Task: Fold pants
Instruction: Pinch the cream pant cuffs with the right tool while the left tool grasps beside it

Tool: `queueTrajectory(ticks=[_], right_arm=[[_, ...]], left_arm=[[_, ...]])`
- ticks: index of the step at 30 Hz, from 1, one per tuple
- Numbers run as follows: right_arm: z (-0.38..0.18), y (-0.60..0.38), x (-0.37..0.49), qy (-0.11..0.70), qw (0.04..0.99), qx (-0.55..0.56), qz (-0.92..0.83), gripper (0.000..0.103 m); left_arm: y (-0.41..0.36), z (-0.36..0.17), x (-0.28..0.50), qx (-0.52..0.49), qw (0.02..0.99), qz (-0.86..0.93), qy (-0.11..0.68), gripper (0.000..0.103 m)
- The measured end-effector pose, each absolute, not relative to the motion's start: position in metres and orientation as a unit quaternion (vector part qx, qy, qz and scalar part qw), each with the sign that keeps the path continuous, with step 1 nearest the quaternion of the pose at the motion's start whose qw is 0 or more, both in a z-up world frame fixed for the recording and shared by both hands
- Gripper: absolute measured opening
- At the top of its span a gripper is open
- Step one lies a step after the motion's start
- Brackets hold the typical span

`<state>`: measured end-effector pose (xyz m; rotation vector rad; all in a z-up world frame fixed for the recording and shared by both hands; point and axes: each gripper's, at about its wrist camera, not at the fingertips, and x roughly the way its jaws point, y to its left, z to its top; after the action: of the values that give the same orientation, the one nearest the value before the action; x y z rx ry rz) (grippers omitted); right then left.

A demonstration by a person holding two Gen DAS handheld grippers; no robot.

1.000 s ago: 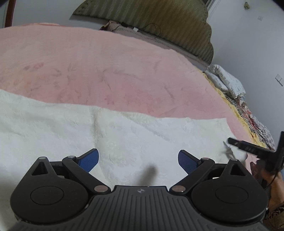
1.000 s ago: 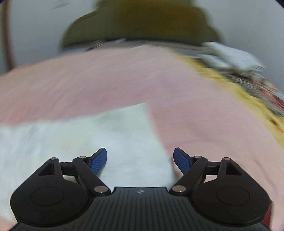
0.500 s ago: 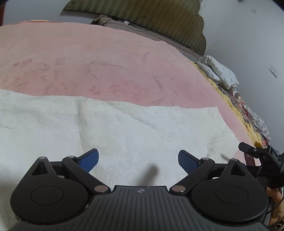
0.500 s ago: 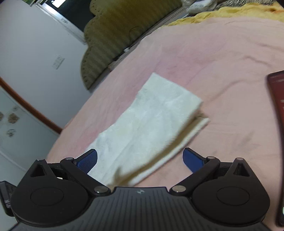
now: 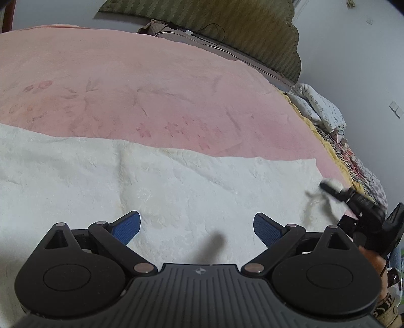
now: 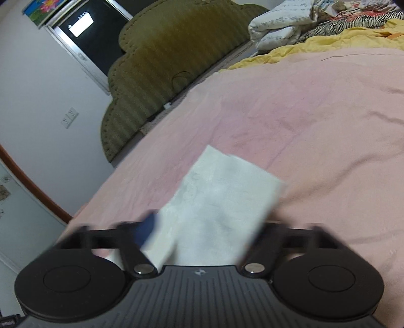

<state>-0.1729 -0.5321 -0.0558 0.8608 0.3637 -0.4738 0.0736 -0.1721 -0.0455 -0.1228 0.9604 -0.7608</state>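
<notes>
The white textured pants lie flat across a pink bedspread. My left gripper is open and empty, low over the middle of the cloth. My right gripper shows at the right edge of the left wrist view, at the pants' right end. In the right wrist view the pants lie between the jaws of my right gripper. That view is blurred; the left finger is wide apart from the hidden right one.
An olive padded headboard stands at the far side. White pillows and striped and yellow bedding lie to the right. A wall with a window is at the left in the right wrist view.
My right gripper has moved in over the pants' end, which now lies between its jaws. The left gripper shifted slightly and stays open over the cloth.
</notes>
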Motion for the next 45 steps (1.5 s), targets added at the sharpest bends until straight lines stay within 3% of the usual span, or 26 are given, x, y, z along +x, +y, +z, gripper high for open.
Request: queueTrajectory(ticks=[6, 12, 15, 26, 27, 29, 31, 32, 34, 45], right_arm=[[-0.050, -0.527, -0.176, 0.184, 0.881, 0.371, -0.231, 0.015], [0.003, -0.429, -0.145, 0.221, 0.949, 0.034, -0.221, 0.015], [0.006, -0.384, -0.133, 0.228, 0.955, -0.065, -0.179, 0.014], [-0.009, -0.342, -0.125, 0.246, 0.954, -0.114, -0.124, 0.013], [-0.009, -0.340, -0.127, 0.248, 0.954, -0.118, -0.122, 0.013], [-0.009, -0.337, -0.129, 0.251, 0.952, -0.126, -0.119, 0.013], [-0.010, -0.337, -0.128, 0.254, 0.951, -0.131, -0.118, 0.013], [-0.011, -0.336, -0.129, 0.255, 0.950, -0.135, -0.120, 0.013], [-0.011, -0.332, -0.128, 0.257, 0.950, -0.135, -0.117, 0.013], [0.002, -0.268, -0.123, 0.214, 0.964, -0.160, -0.020, 0.013]], left_arm=[[-0.177, -0.043, 0.098, -0.130, 0.789, -0.377, 0.467, 0.097], [-0.199, -0.047, 0.125, -0.298, 0.666, -0.459, 0.507, 0.098], [-0.220, -0.056, 0.132, -0.354, 0.601, -0.489, 0.525, 0.103], [-0.287, -0.092, 0.158, -0.353, 0.584, -0.456, 0.572, 0.100], [-0.290, -0.095, 0.159, -0.351, 0.582, -0.454, 0.576, 0.095], [-0.298, -0.097, 0.161, -0.338, 0.582, -0.458, 0.582, 0.076], [-0.303, -0.096, 0.159, -0.314, 0.587, -0.467, 0.583, 0.029], [-0.305, -0.093, 0.157, -0.295, 0.596, -0.468, 0.582, 0.019], [-0.301, -0.086, 0.151, -0.263, 0.628, -0.468, 0.564, 0.009], [-0.182, -0.001, 0.100, -0.131, 0.793, -0.432, 0.409, 0.007]])
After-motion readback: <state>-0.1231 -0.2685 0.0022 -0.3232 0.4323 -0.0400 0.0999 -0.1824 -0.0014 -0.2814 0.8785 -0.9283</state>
